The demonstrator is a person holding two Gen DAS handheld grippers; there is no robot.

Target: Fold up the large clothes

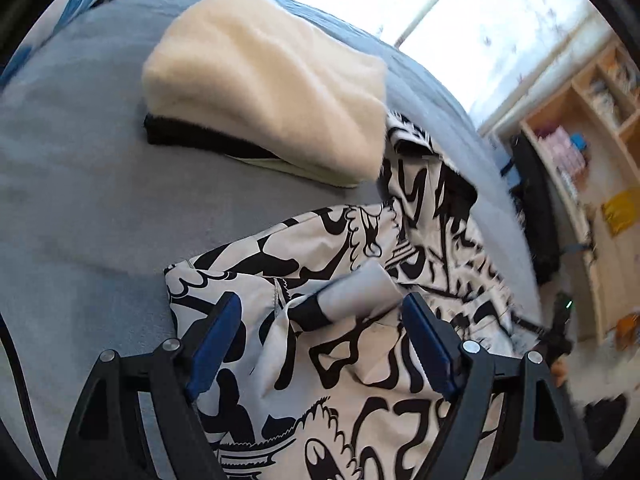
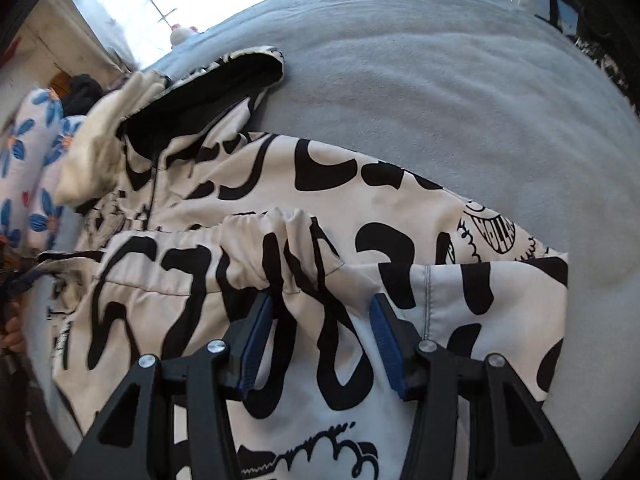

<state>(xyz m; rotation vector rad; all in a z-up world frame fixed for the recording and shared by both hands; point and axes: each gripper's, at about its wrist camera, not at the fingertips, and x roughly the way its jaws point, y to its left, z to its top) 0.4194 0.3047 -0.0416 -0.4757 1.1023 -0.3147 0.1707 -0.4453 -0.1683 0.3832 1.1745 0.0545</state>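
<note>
A white jacket with bold black graffiti print (image 1: pixel 360 360) lies spread on a grey-blue bed cover (image 1: pixel 80 200). In the left wrist view my left gripper (image 1: pixel 322 302) hovers over it with jaws wide apart; a sleeve with a black cuff (image 1: pixel 352 292) lies between the blue pads (image 1: pixel 218 344), untouched. In the right wrist view the same jacket (image 2: pixel 280 200) fills the middle, its hood (image 2: pixel 224 80) at the upper left. My right gripper (image 2: pixel 320 304) stands open over a gathered elastic hem (image 2: pixel 280 224), and its pads (image 2: pixel 386 340) are clear of the cloth.
A folded stack topped by a cream fleece (image 1: pixel 264 80) sits on the bed beyond the jacket. A floral pillow (image 2: pixel 32 160) and a small plush toy (image 2: pixel 182 34) lie near the bright window. Wooden shelves (image 1: pixel 592 120) stand beside the bed.
</note>
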